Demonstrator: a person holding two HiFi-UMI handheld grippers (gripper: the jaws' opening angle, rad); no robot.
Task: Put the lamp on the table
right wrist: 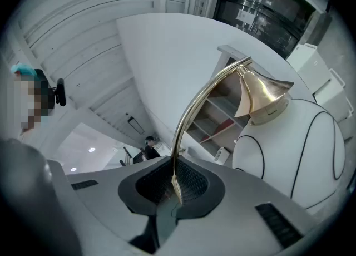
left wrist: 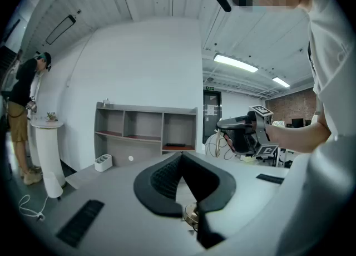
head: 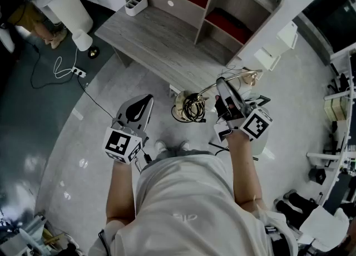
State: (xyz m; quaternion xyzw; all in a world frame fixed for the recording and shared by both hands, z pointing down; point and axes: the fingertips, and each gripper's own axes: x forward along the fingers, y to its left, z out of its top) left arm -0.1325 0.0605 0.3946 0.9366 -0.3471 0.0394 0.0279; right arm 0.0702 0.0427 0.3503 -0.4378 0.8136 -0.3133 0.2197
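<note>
While aloft, lamp (right wrist: pixel 261 94) stem between fingers (right wrist: pixel 193 183) of right gripper (right wrist: pixel 174 186).

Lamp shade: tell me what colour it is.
The lamp shade is a shiny brass gold. It shows best in the right gripper view.

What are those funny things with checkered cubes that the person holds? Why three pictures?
They are grippers: hand-held tongs with two jaws, one in each hand. The top-down picture comes from a camera on the person's head. The other two come from cameras riding on the grippers, looking along their jaws. The right gripper is shut on the thin curved arm of a gold lamp, held in front of the grey table, not on it yet. The left gripper is shut and empty. A small white holder stands on the table.
</note>
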